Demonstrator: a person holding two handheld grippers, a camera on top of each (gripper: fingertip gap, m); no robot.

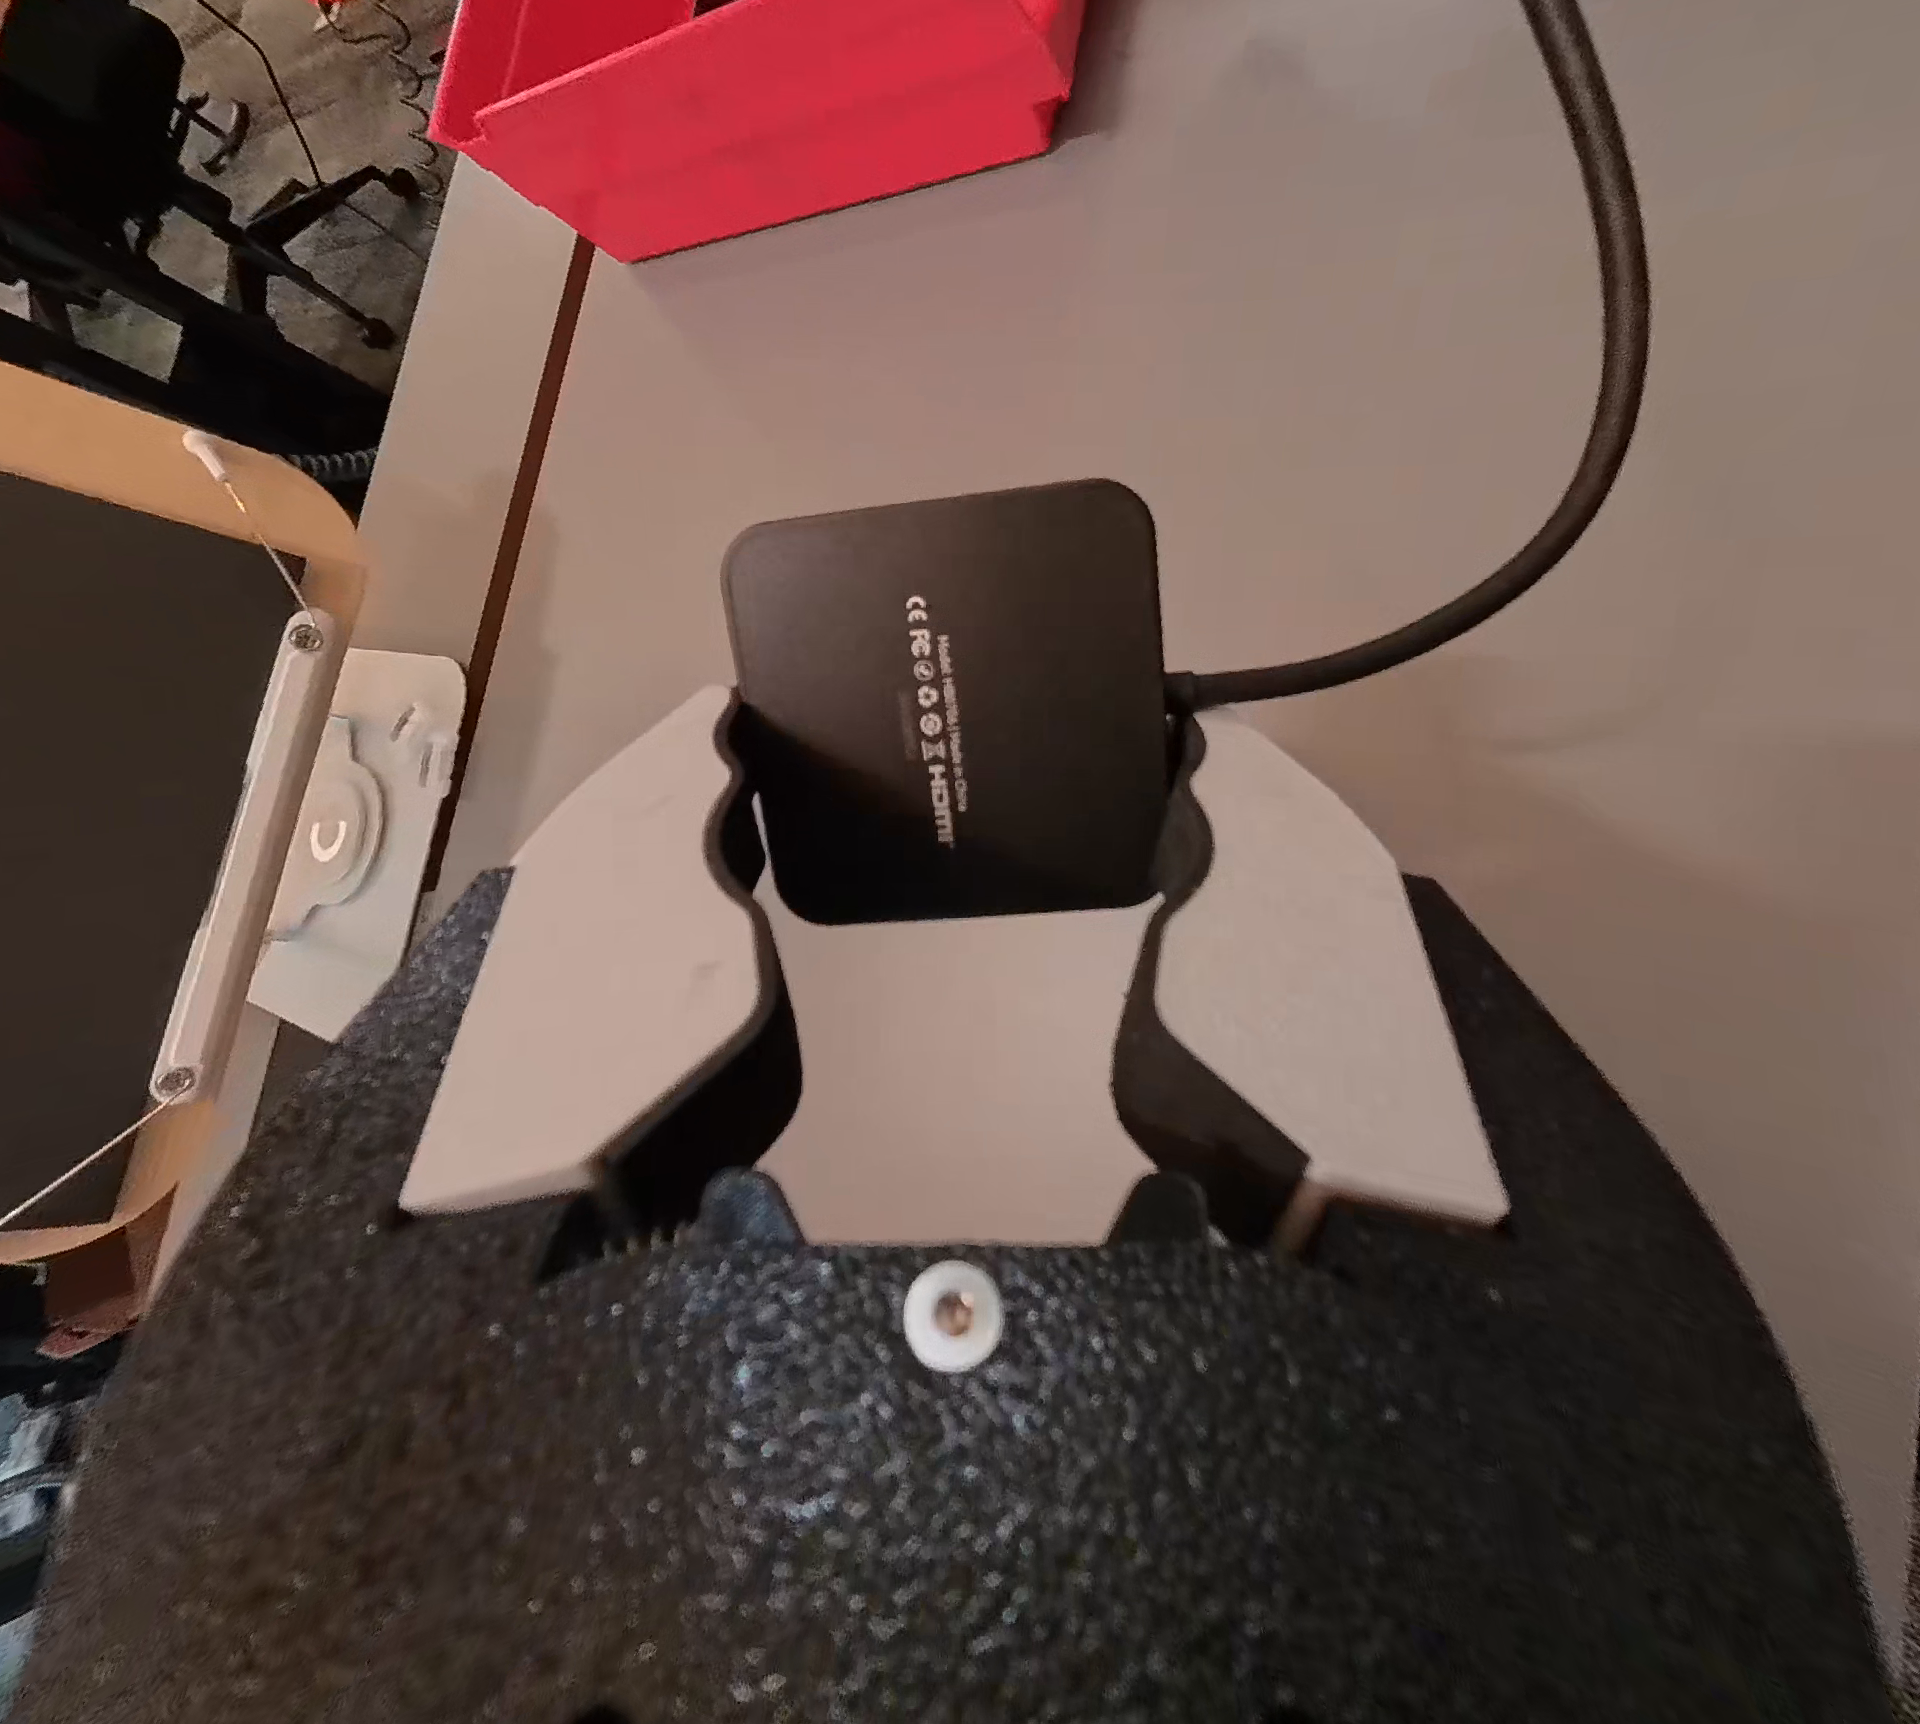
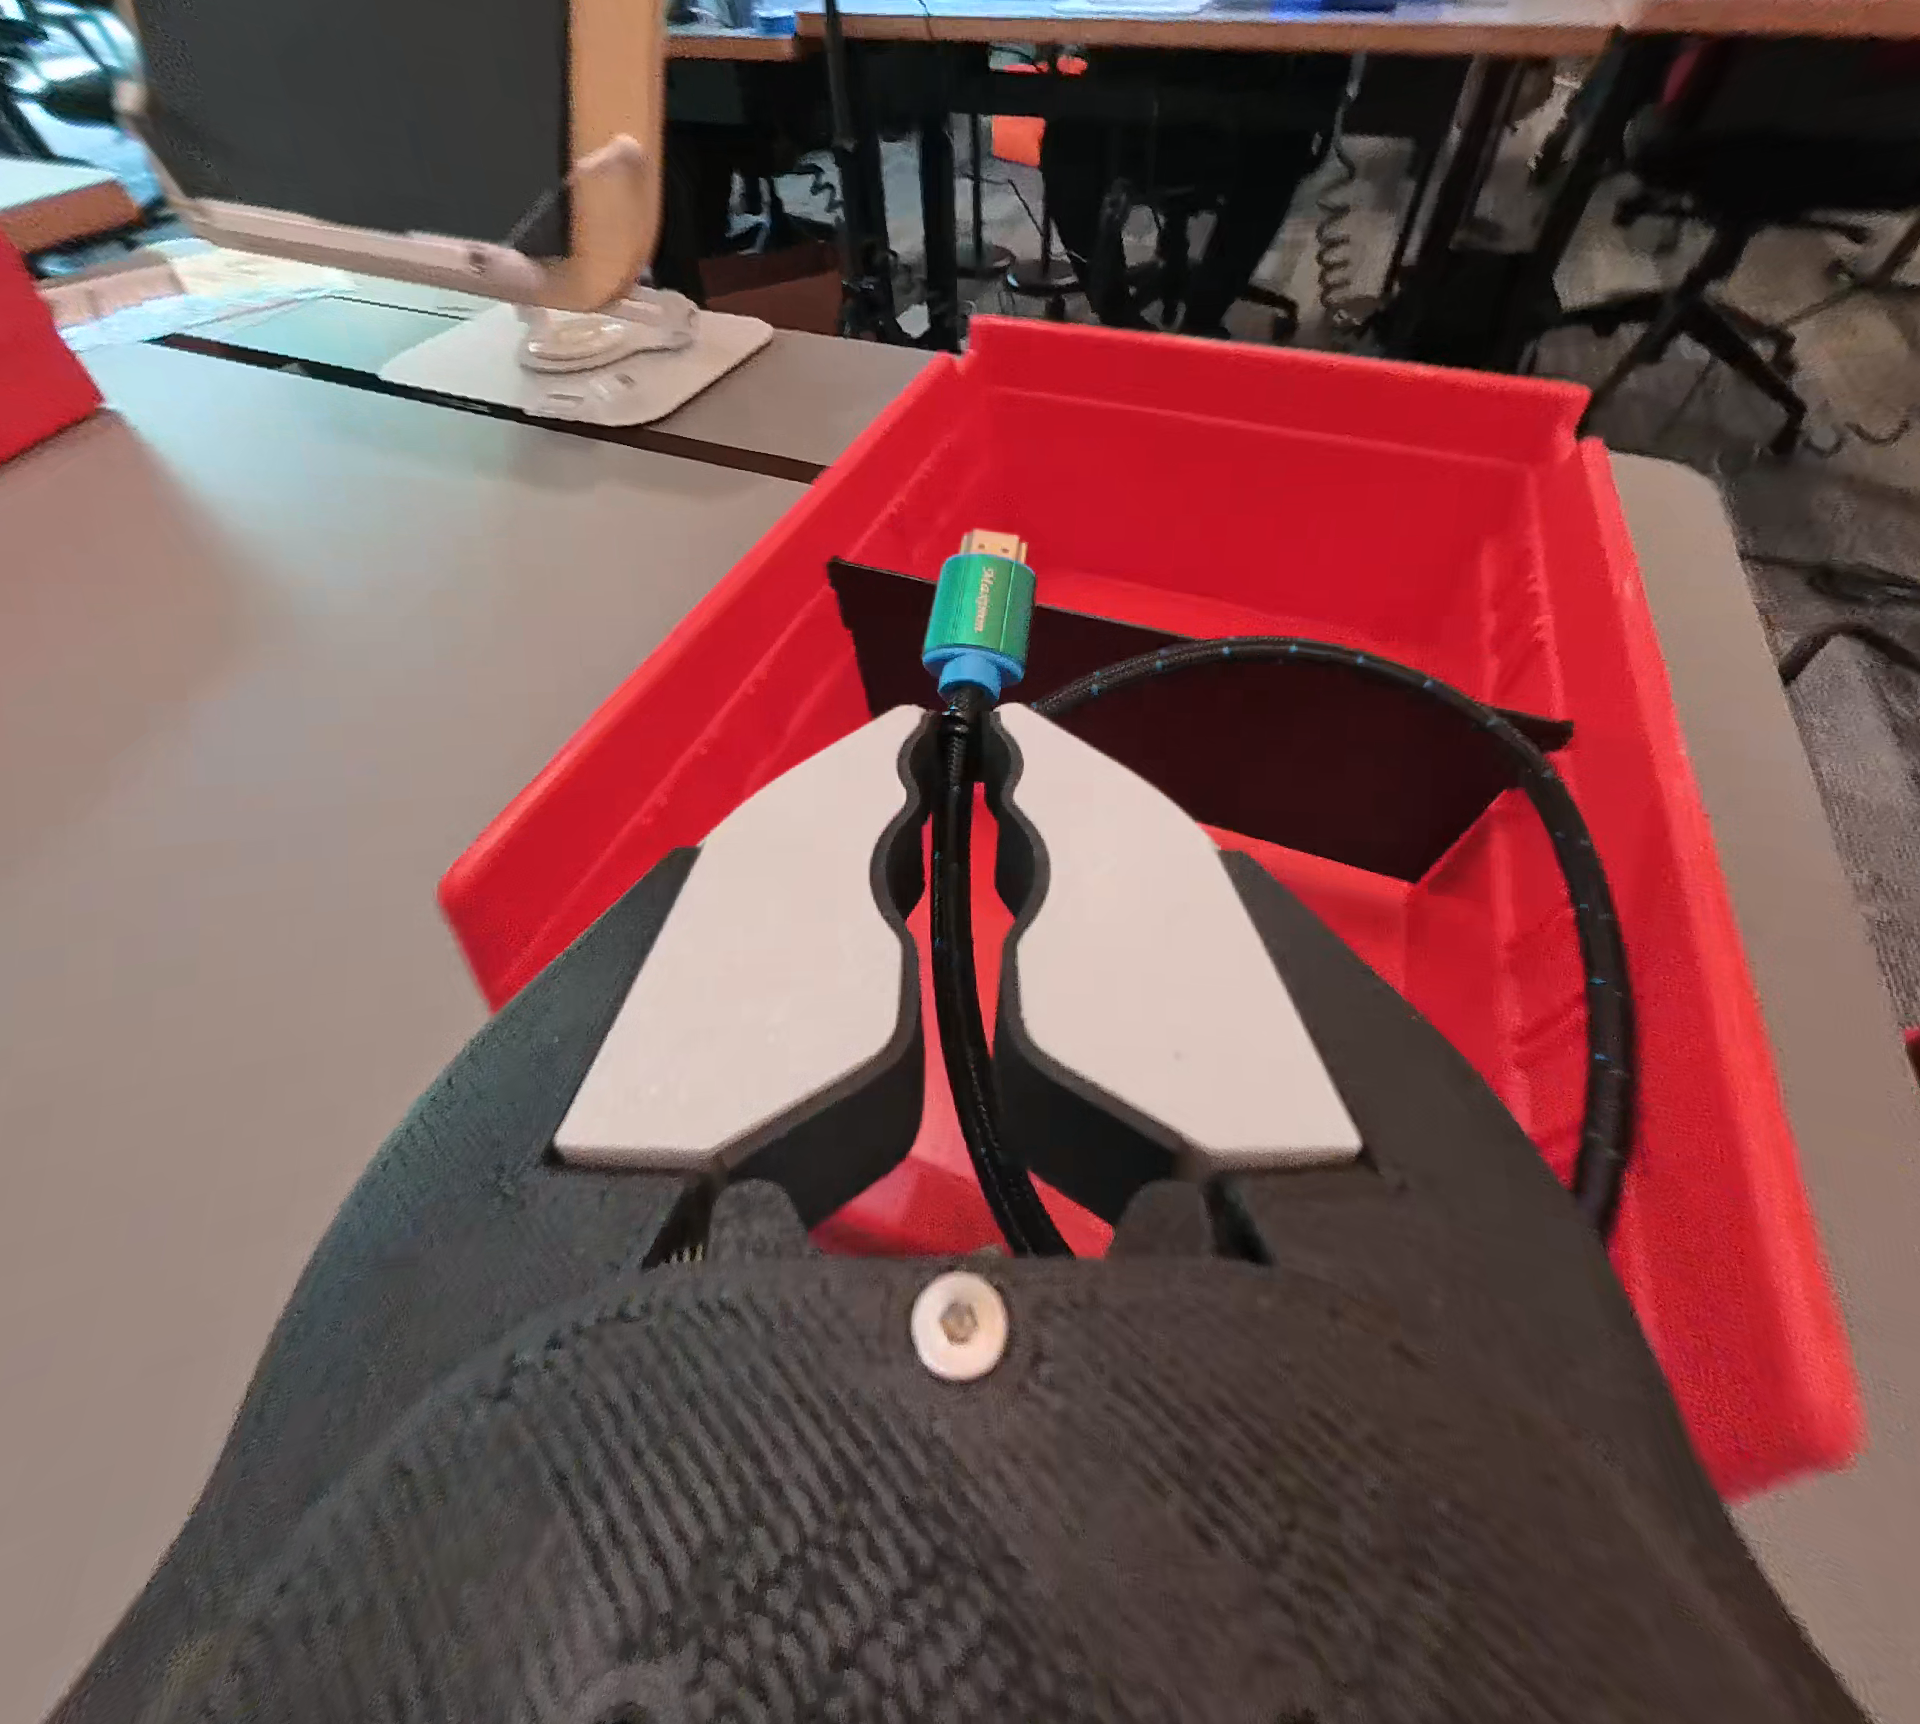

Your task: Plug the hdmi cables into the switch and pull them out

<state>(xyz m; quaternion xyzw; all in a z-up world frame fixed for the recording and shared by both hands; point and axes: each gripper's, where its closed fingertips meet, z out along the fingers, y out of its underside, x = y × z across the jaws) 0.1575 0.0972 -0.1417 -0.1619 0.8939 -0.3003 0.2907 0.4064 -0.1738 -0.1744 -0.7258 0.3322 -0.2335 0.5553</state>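
Observation:
In the left wrist view my left gripper (image 1: 961,718) is shut on the black square HDMI switch (image 1: 945,666), underside up, jaws against its two sides over the grey table (image 1: 1247,386). A thick black cable (image 1: 1616,303) runs from the switch's right side up and away. In the right wrist view my right gripper (image 2: 961,718) is shut on a black braided HDMI cable (image 2: 956,895) just behind its green and blue plug (image 2: 982,620). The plug's gold tip points forward, held above a red bin (image 2: 1299,594). The cable loops round to the right inside the bin.
The red bin (image 1: 769,43) with a dark divider stands on the table beyond the switch. A monitor on a white stand (image 2: 582,344) stands at the table's left, and also shows in the left wrist view (image 1: 343,833). Office chairs, desks and coloured bins fill the background.

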